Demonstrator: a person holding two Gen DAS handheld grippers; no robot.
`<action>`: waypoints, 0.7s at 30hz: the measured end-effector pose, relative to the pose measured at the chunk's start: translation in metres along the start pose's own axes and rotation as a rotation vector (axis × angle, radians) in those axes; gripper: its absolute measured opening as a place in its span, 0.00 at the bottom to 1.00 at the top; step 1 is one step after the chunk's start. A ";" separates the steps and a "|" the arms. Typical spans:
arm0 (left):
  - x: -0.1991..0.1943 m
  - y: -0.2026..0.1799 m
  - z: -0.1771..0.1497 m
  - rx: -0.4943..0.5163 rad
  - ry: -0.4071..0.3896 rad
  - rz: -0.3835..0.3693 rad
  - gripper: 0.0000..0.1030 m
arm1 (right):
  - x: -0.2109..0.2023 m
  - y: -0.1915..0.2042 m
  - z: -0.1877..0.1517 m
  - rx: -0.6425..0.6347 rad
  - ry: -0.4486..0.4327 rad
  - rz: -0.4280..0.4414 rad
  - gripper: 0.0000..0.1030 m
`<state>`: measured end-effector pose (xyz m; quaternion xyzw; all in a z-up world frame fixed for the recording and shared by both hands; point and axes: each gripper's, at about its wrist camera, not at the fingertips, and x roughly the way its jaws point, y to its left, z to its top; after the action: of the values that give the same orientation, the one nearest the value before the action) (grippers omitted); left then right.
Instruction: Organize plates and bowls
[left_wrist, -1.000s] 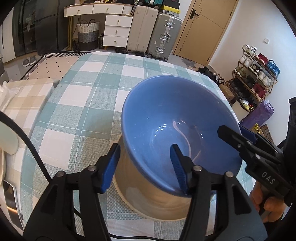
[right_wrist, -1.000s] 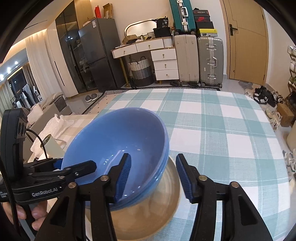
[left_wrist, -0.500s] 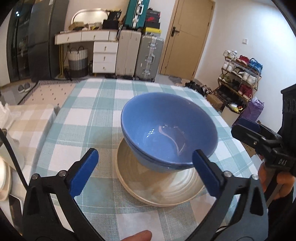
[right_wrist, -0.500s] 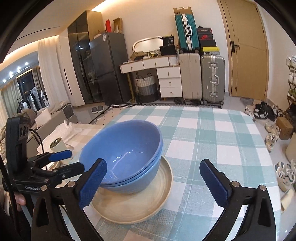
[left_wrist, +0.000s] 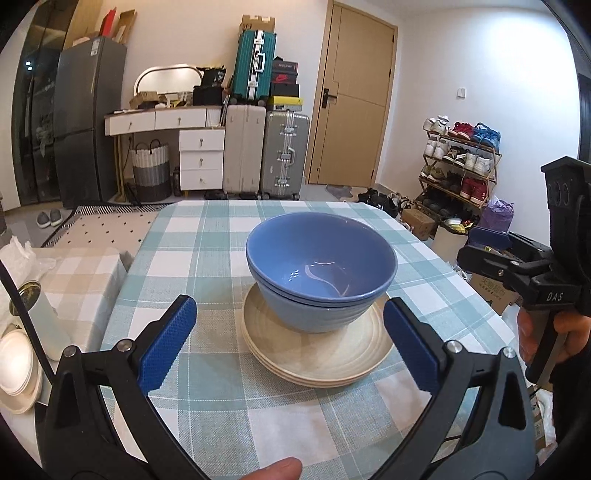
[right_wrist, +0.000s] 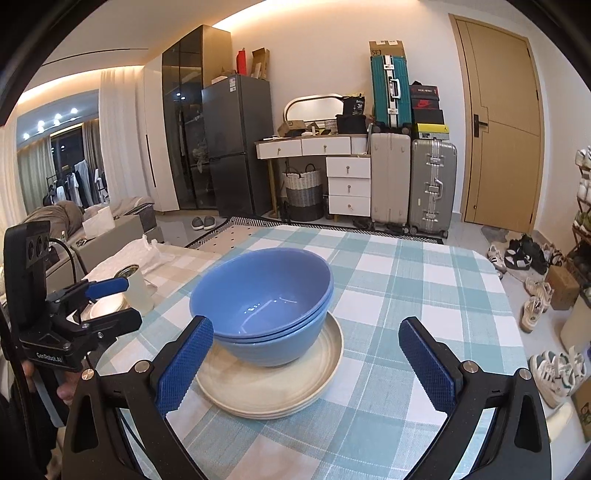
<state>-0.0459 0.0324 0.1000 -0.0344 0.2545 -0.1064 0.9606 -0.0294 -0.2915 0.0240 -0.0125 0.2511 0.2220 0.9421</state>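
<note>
Bowls (left_wrist: 320, 272) released; both hand-held grippers opened, withdrawn.

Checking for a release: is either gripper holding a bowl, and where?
Nothing held: left gripper and right gripper are open, clear of the blue bowls.

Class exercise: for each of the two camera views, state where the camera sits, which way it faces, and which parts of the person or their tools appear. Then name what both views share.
Left wrist: sits on the left hand-held gripper, jaws open, looking forward and down at the bowls on the plates; the right hand-held gripper and a hand show at right.
Right wrist: sits on the right hand-held gripper, jaws open, facing the bowls; the left hand-held gripper shows at left.
Shared: bowls, plates, checked tablecloth, suitcases, door.
</note>
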 end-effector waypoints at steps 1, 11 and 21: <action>-0.004 -0.002 -0.003 0.007 -0.007 0.003 0.98 | -0.002 0.002 -0.002 -0.006 -0.005 0.002 0.99; -0.009 0.002 -0.031 0.005 -0.051 0.058 0.98 | -0.008 0.011 -0.032 -0.042 -0.034 0.057 0.99; 0.021 0.012 -0.054 -0.001 -0.082 0.079 0.98 | 0.010 0.002 -0.063 -0.039 -0.046 0.097 0.99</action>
<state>-0.0528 0.0392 0.0416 -0.0291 0.2163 -0.0670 0.9736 -0.0518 -0.2939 -0.0356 -0.0134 0.2252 0.2723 0.9354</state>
